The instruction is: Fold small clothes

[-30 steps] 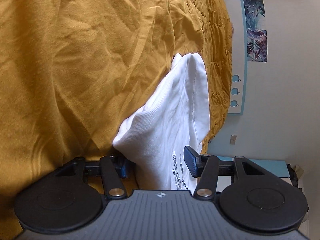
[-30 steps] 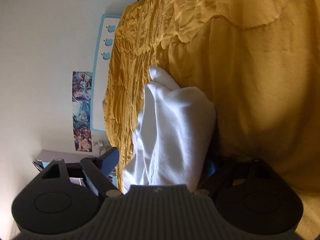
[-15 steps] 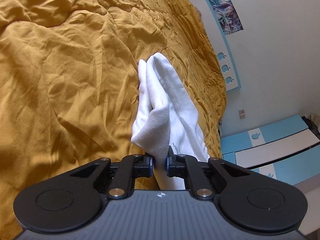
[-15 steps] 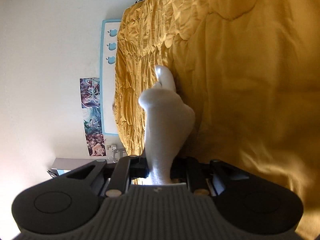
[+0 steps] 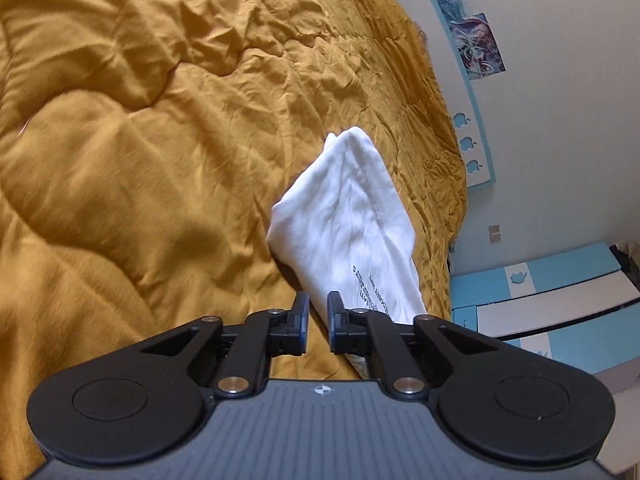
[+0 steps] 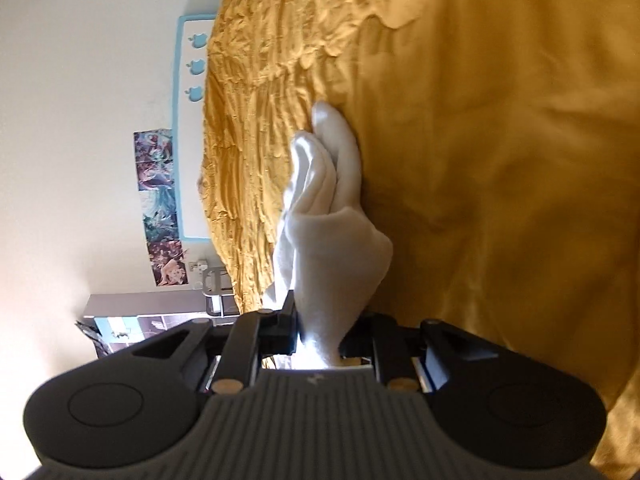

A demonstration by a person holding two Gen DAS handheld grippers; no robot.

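Left tool [image 5: 317, 322] slightly spread, just reopened, nothing pinched – white garment [image 5: 352, 216] just beyond; right tool [image 6: 320, 330] pinching garment end.

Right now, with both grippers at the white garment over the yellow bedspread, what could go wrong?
1. The left gripper has just been opening. Only the bedspread shows in its gap, and the white garment sits by its right finger, so that end may drop.
2. The right gripper pinches a bunched wad and has just been opening slightly, so the cloth could slip and fold crooked.
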